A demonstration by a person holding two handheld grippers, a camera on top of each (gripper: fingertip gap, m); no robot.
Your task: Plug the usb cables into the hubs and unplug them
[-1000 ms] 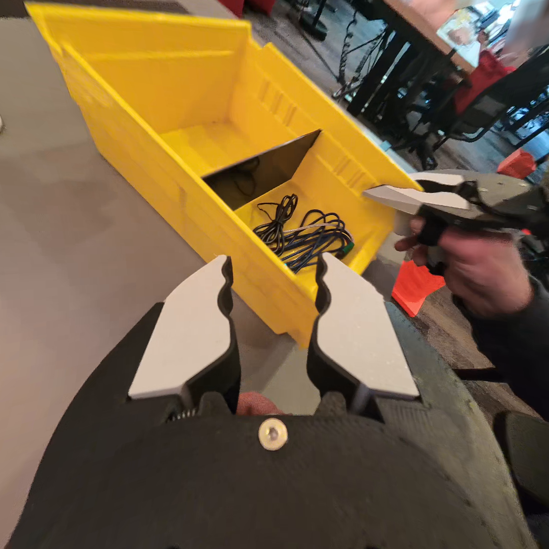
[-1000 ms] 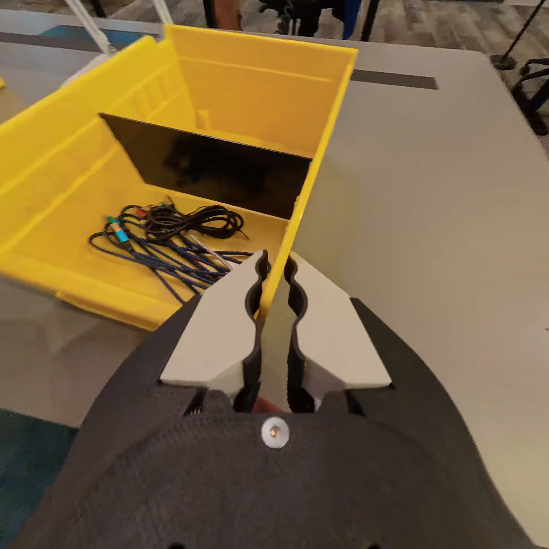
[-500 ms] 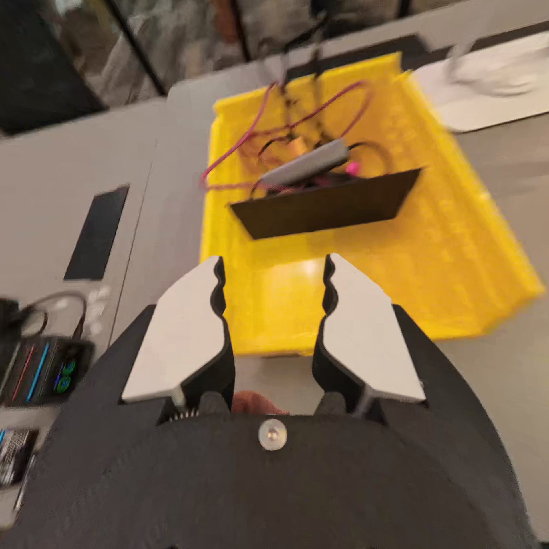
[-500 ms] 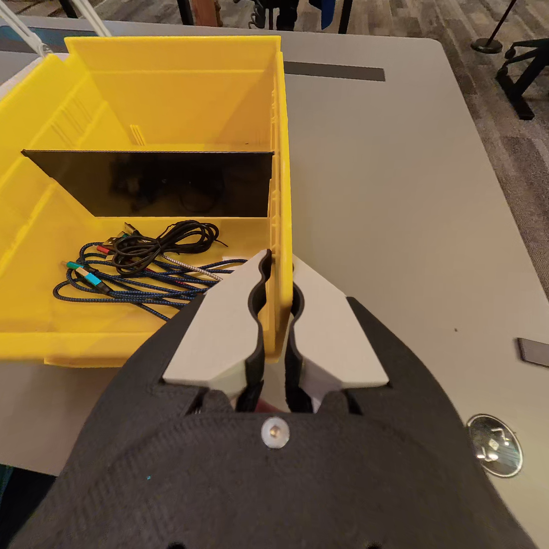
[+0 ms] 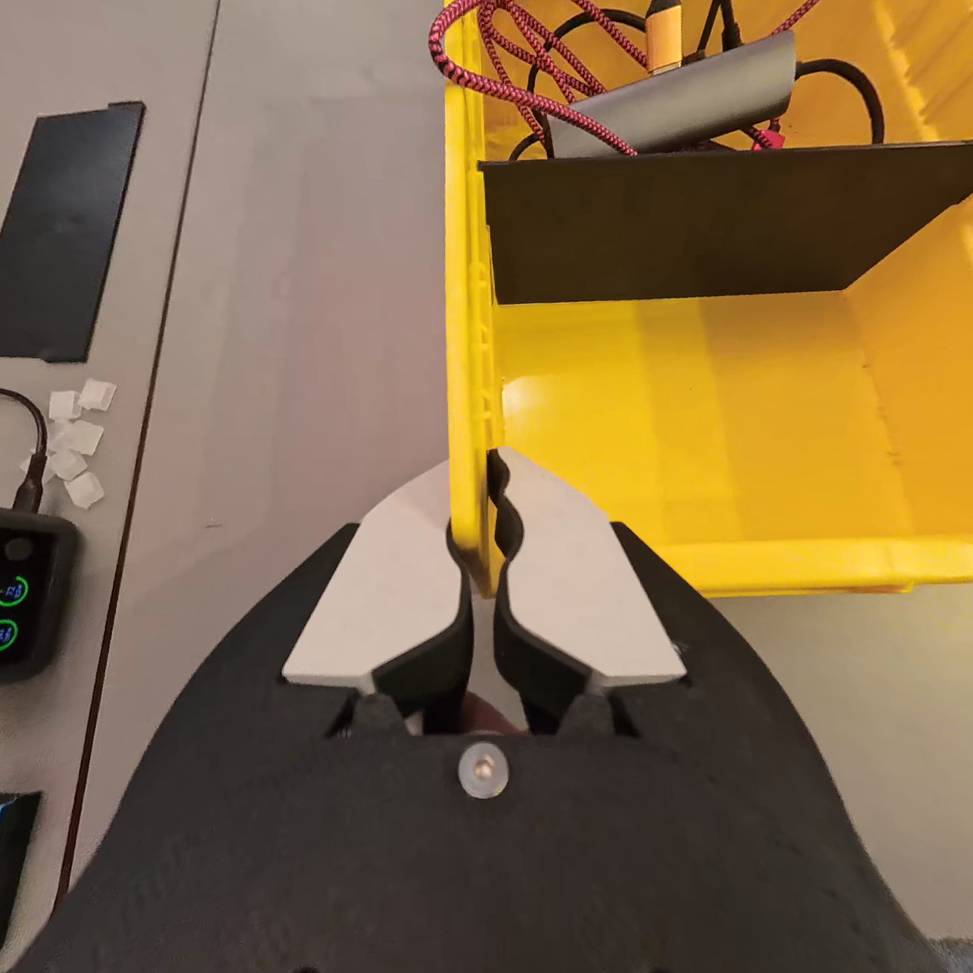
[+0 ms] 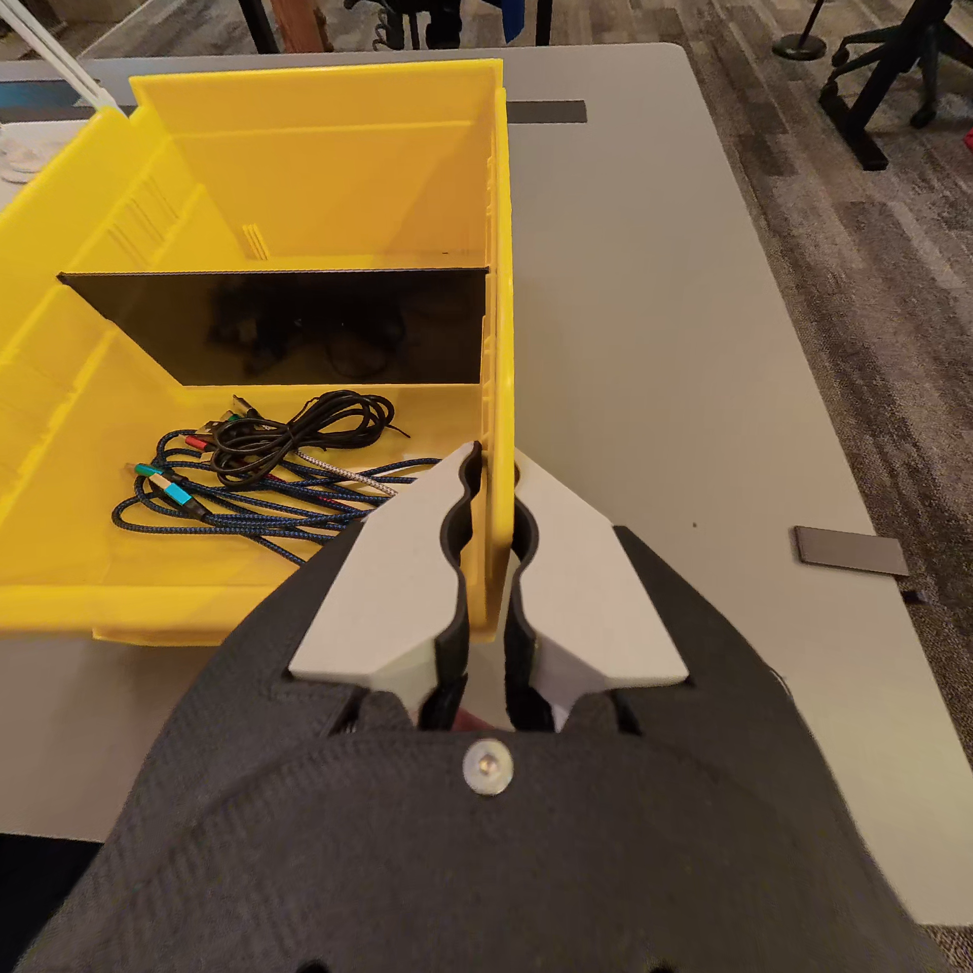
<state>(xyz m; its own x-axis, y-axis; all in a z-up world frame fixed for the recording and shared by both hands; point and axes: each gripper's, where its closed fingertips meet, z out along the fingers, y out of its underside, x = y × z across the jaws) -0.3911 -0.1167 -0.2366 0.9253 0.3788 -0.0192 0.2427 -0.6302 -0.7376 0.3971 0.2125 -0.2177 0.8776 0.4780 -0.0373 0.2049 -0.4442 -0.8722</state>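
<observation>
In the left wrist view, a yellow bin holds a grey hub with a pink braided cable and an orange plug behind a black divider. Its near compartment is bare. My left gripper is shut on this bin's left wall. In the right wrist view, another yellow bin holds blue braided cables and a black cable in front of a black divider. My right gripper is shut on that bin's right wall.
Left of the hub bin lie a black device with a lit screen, small white squares and a black flat strip. Right of the cable bin is grey table with a dark flat piece at its edge. One gripper's finger ends stand about 85 centimetres off the other's.
My left gripper swung away from the cable bin to the hub bin and closed on its left wall. My right gripper moved from the bin's corner onto its right wall.
</observation>
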